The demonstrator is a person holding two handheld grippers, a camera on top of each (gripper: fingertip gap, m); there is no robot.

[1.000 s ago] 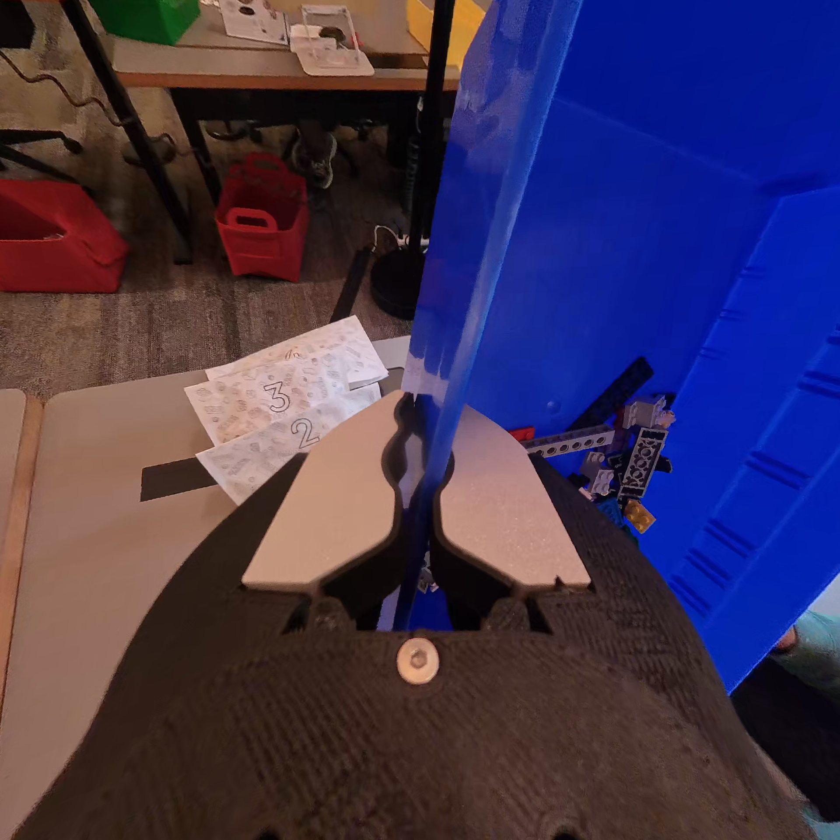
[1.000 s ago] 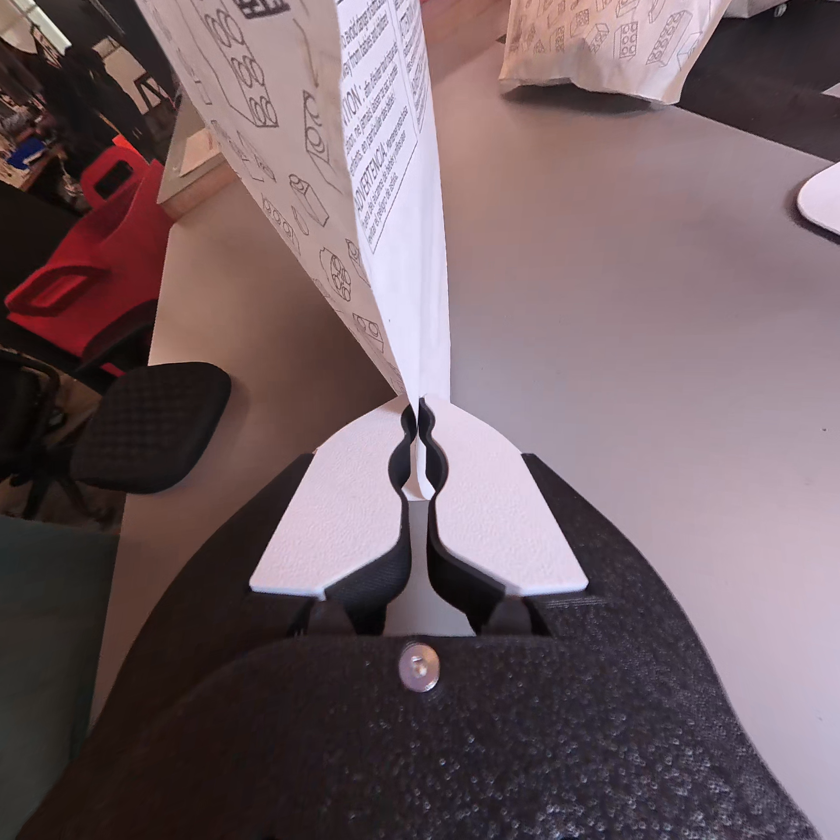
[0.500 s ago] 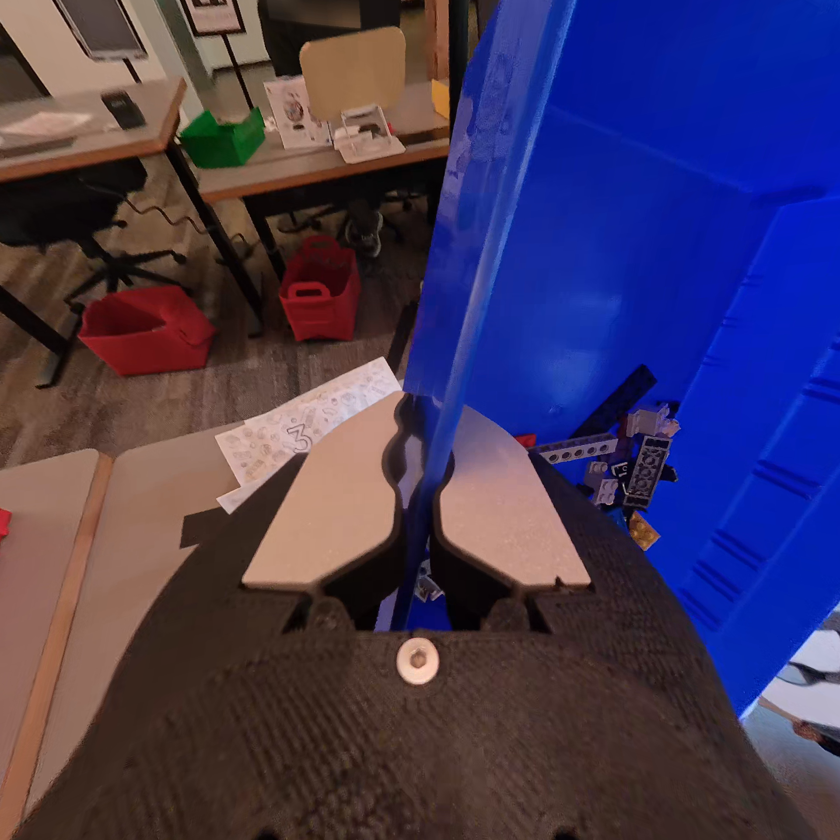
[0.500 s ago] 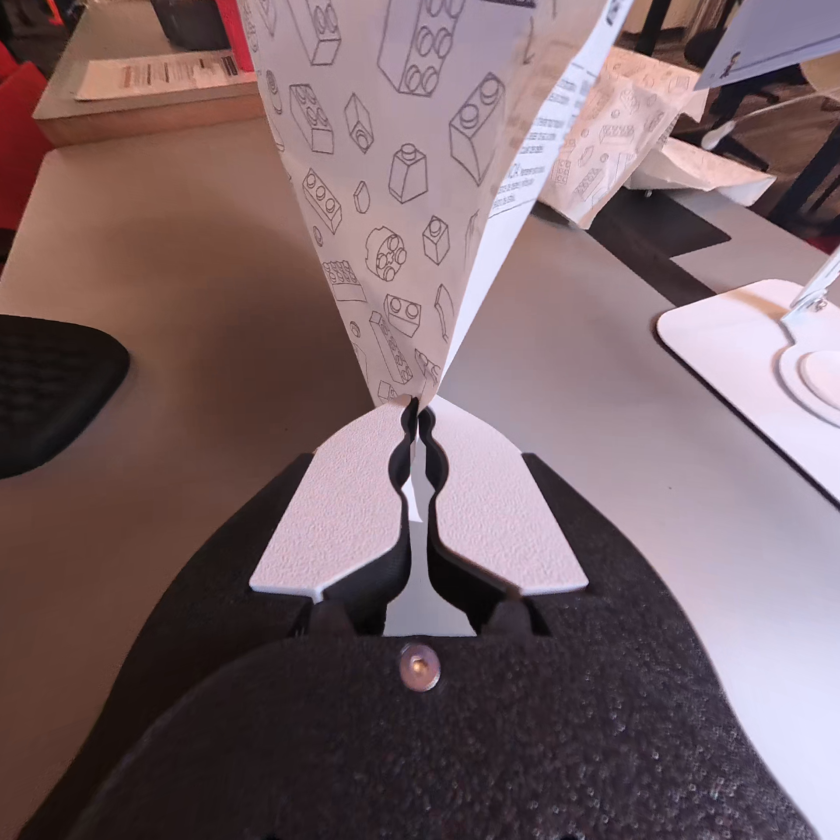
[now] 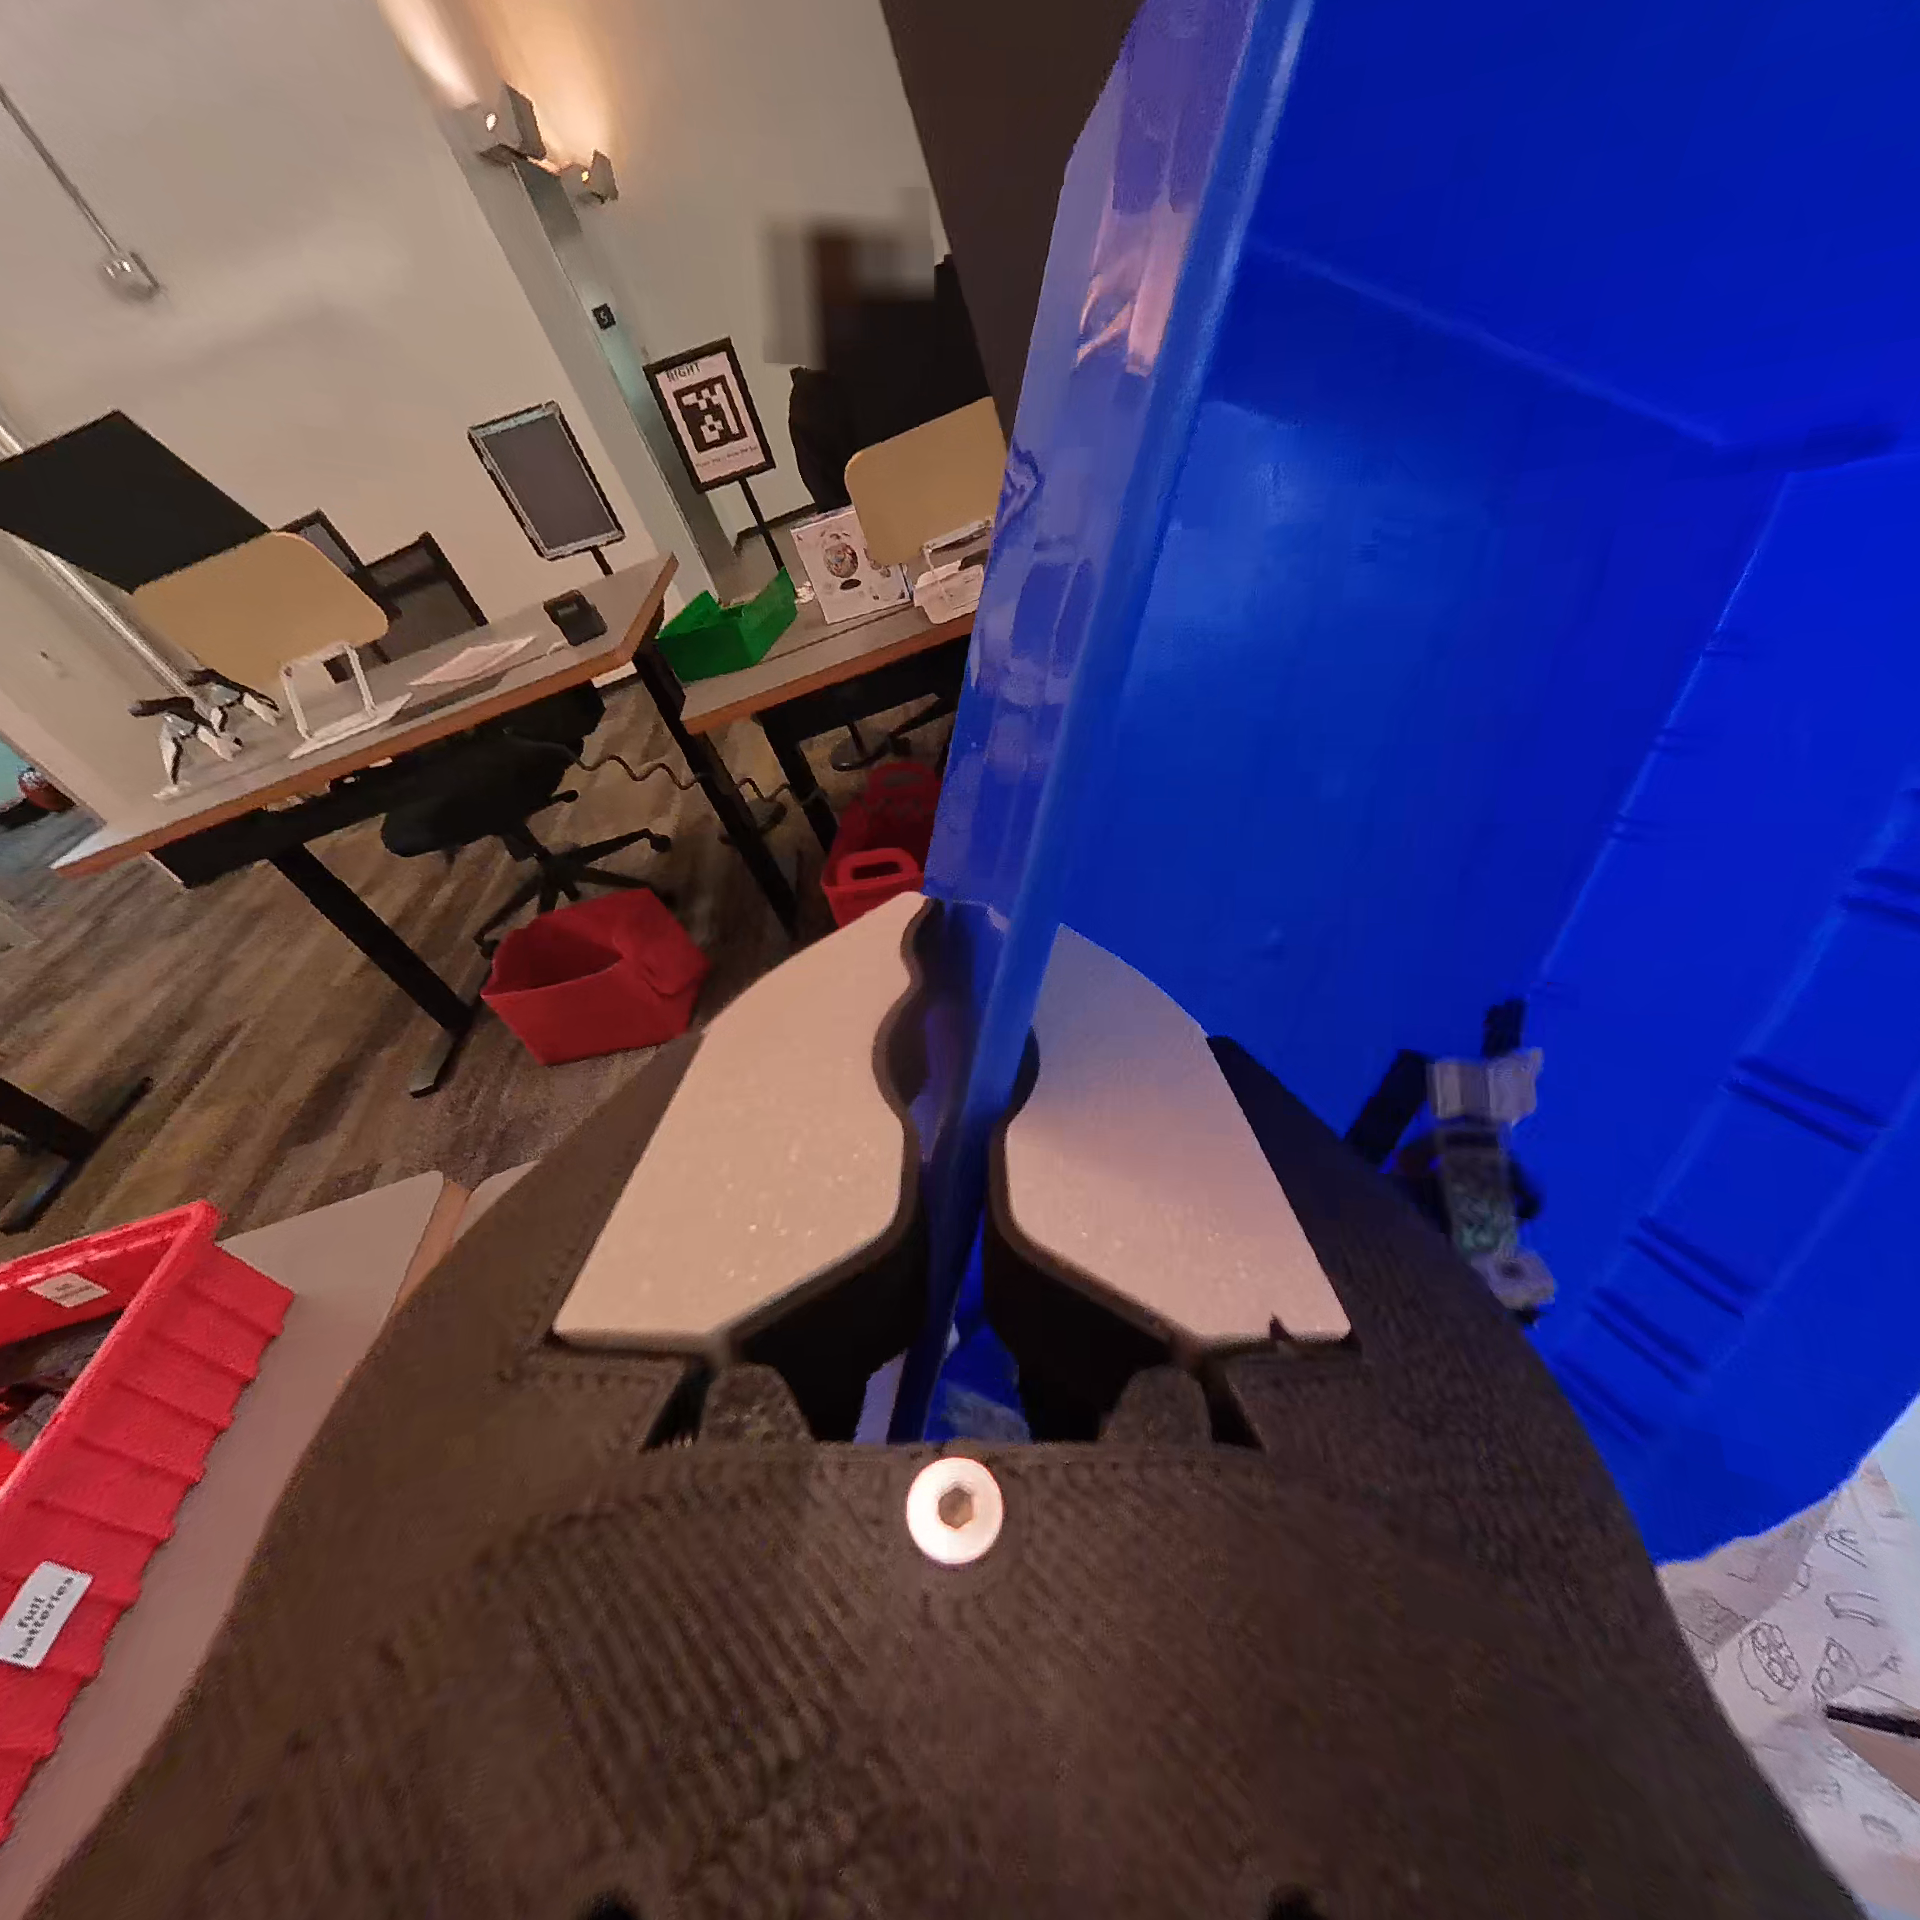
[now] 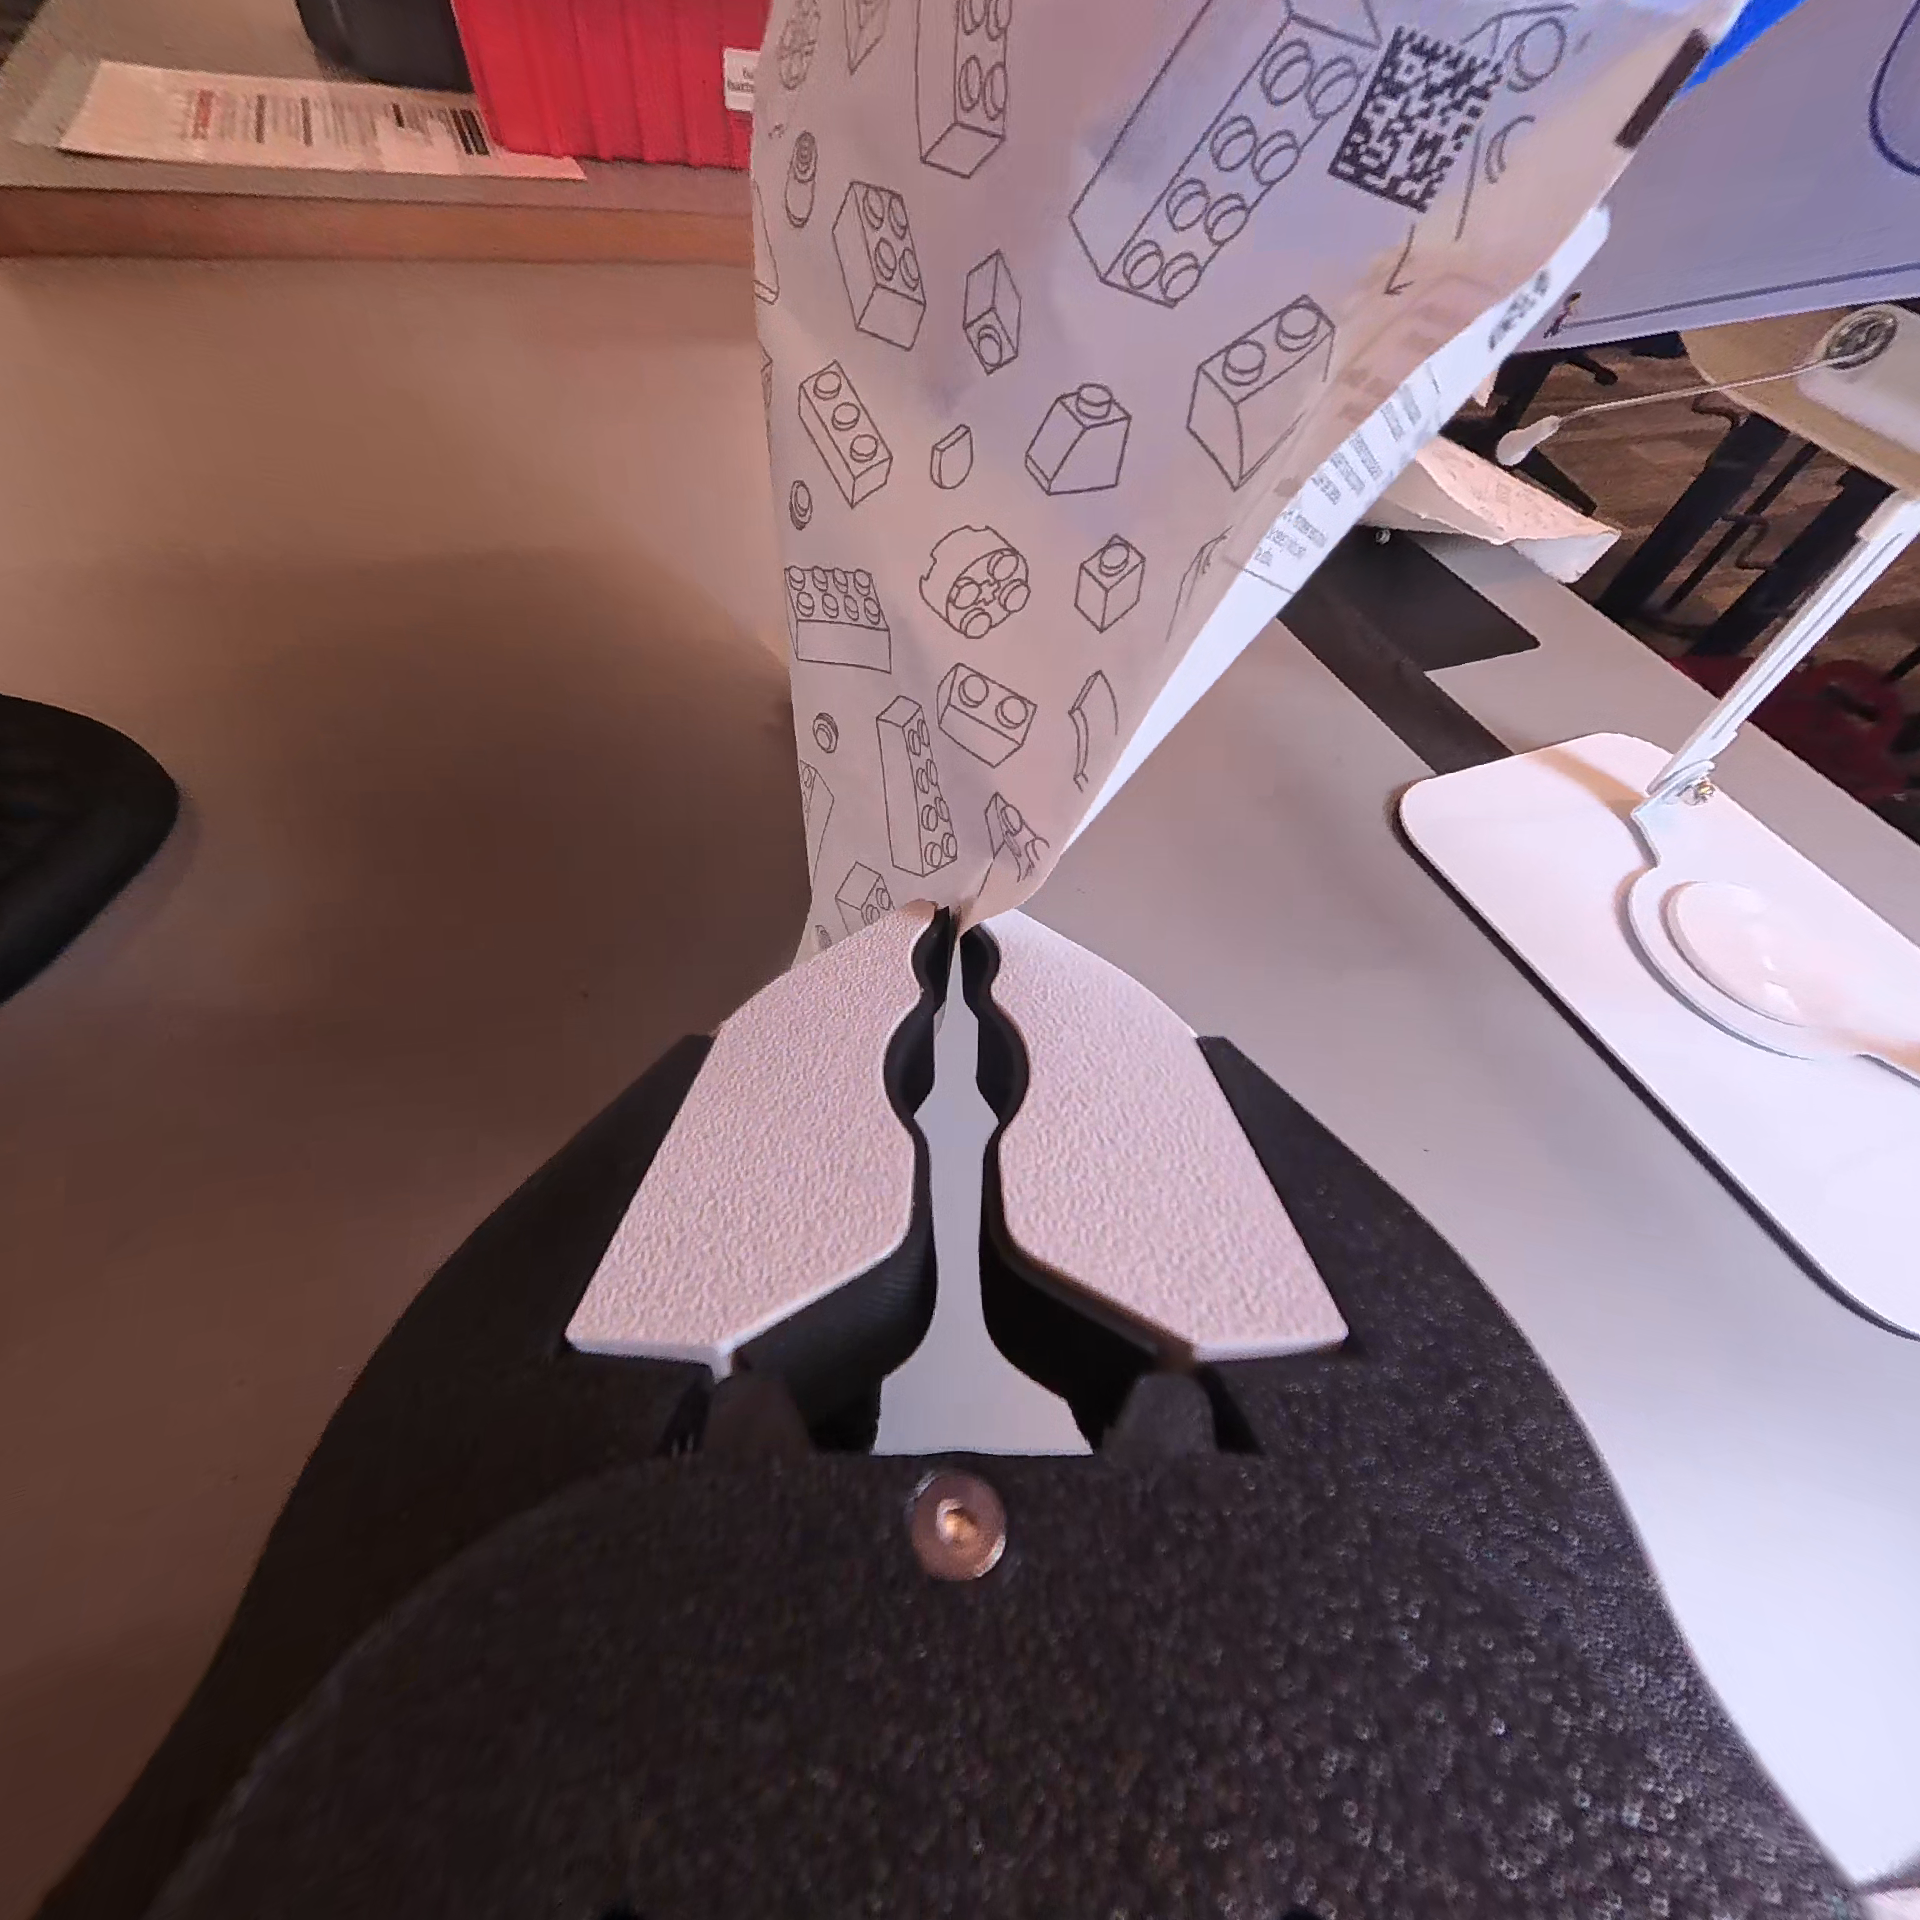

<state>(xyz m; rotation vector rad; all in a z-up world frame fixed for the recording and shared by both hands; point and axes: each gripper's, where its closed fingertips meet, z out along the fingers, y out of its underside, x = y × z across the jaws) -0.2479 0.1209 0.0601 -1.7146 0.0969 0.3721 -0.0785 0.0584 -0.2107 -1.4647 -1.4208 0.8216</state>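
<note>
In the left wrist view my left gripper (image 5: 977, 935) is shut on the side wall of a large blue plastic bin (image 5: 1455, 623), which it holds tilted. Several loose toy bricks (image 5: 1481, 1153) lie blurred in the bin's lower corner. In the right wrist view my right gripper (image 6: 956, 925) is shut on the bottom corner of a white paper bag (image 6: 1039, 416) printed with brick outlines. The bag stands up from the fingertips above the grey table (image 6: 416, 623), pinched only at its very tip.
A red ribbed bin (image 5: 104, 1403) sits at the lower left, and another printed paper bag (image 5: 1808, 1662) lies under the blue bin. Red baskets (image 5: 592, 987) and desks stand beyond. In the right view a white stand base (image 6: 1662, 935) is on the right and a red bin (image 6: 603, 83) at the back. My right fingertips sit around 35 centimetres from my left ones.
The left gripper has swung upward with the blue bin, and the room replaces the table and its paper bags. The bag in the right gripper has turned and slid out to its corner.
</note>
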